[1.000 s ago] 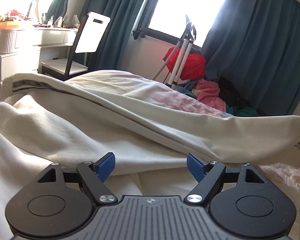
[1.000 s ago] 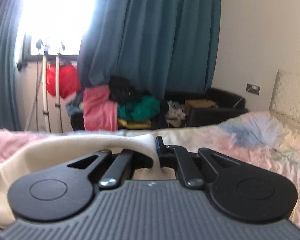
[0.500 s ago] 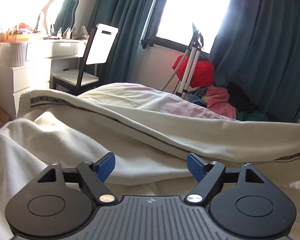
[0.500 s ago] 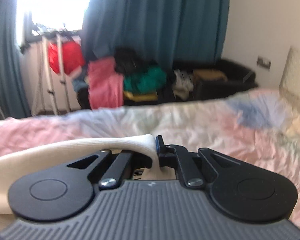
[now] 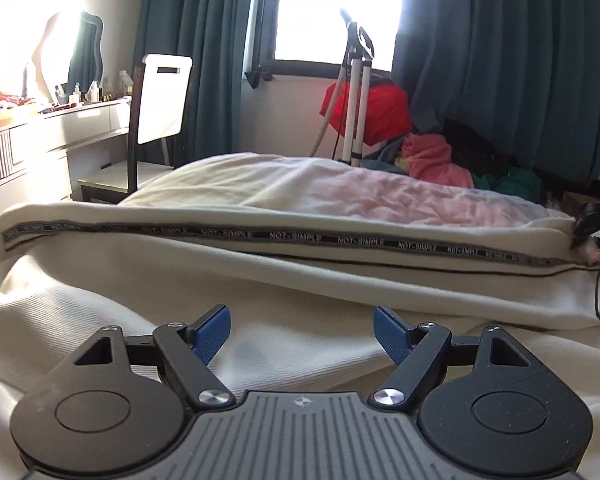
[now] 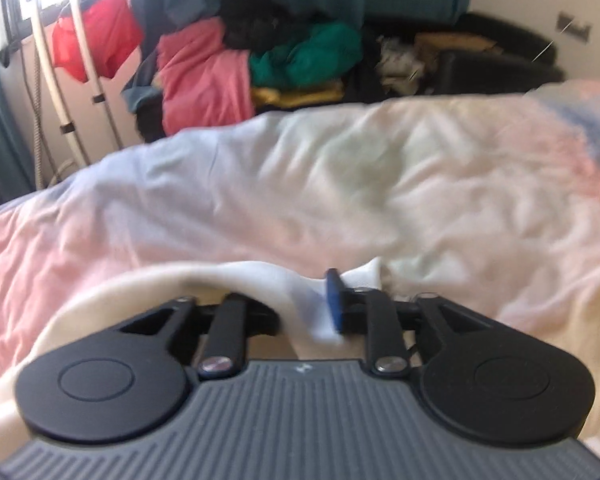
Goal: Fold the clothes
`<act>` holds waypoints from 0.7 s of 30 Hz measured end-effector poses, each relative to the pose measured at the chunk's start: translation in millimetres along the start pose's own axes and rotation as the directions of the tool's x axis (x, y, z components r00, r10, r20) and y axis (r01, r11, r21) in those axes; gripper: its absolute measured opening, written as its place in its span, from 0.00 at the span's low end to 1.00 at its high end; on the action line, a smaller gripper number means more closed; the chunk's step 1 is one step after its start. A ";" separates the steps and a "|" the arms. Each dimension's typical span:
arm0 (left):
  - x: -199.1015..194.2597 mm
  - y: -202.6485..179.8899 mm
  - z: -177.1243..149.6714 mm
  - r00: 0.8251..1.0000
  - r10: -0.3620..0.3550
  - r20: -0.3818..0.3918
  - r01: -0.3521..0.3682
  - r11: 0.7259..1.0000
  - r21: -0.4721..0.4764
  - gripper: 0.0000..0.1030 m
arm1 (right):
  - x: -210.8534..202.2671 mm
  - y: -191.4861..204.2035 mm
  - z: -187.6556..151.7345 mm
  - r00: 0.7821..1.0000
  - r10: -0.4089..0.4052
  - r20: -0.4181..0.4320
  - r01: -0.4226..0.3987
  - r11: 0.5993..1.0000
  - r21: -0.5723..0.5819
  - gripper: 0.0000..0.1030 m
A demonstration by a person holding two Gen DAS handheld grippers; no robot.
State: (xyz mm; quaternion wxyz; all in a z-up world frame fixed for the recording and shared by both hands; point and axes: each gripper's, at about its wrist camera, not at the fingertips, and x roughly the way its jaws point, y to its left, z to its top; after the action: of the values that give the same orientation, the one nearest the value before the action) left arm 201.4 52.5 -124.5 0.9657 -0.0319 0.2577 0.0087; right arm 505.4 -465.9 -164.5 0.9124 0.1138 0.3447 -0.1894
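Observation:
A cream ribbed garment (image 5: 260,320) with a black "NOT SIMPLE" lettered band (image 5: 300,236) lies across the bed. My left gripper (image 5: 302,330) is open and empty, its blue pads just above the cream cloth. In the right wrist view my right gripper (image 6: 316,304) has its jaws parting, with a corner of the cream garment (image 6: 260,280) still draped between the pads; the view is blurred. The right gripper also shows in the left wrist view (image 5: 592,224) at the garment's far right end.
The bed has a pink and pale blue cover (image 6: 340,184). A pile of pink, green and black clothes (image 6: 260,56) lies past the bed under teal curtains. A chair (image 5: 156,104) and dresser (image 5: 40,132) stand to the left, a tripod (image 5: 356,92) by the window.
The right gripper has dropped towards the bed and its jaws have opened from fully shut. The garment's lettered edge has been laid out straight across the bed. The left gripper stays open.

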 end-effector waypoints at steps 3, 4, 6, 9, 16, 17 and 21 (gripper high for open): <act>6.2 -1.3 -2.4 1.000 -0.002 -0.015 0.003 1.000 0.006 0.78 | -19.1 -13.0 -5.6 0.993 0.093 0.079 -0.100 0.991 0.087 0.66; 5.9 -2.2 -2.7 1.000 -0.003 -0.017 0.003 1.000 0.010 0.78 | -29.2 -19.1 -7.5 0.987 0.122 0.102 -0.134 0.984 0.120 0.77; 2.3 -3.9 -4.5 1.000 -0.013 -0.017 0.014 1.000 0.022 0.78 | -51.3 -32.7 -12.6 0.977 0.163 0.138 -0.186 0.966 0.180 0.81; -4.0 -7.4 -6.9 0.998 -0.043 -0.050 0.046 0.997 0.066 0.79 | -83.6 -54.1 -24.3 0.967 0.166 0.194 -0.209 0.952 0.226 0.81; -33.9 -17.5 -24.2 0.998 -0.033 -0.049 0.041 0.981 0.187 0.79 | -105.0 -110.1 -77.4 0.977 0.165 0.133 -0.206 0.884 0.420 0.81; -36.3 -17.2 -24.7 0.998 -0.034 -0.044 0.041 0.981 0.187 0.79 | -102.0 -115.1 -83.2 0.978 0.177 0.114 -0.209 0.869 0.448 0.81; -32.2 -18.5 -26.0 0.999 -0.010 -0.032 0.016 0.980 0.200 0.78 | -85.8 -123.2 -96.3 0.974 0.211 0.087 -0.225 0.822 0.523 0.78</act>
State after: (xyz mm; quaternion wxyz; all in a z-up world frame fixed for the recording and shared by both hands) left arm 161.1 32.3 -129.9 0.9599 0.0635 0.2722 -0.0240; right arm 337.4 -521.6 -187.2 0.8654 0.3969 0.2523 -0.1728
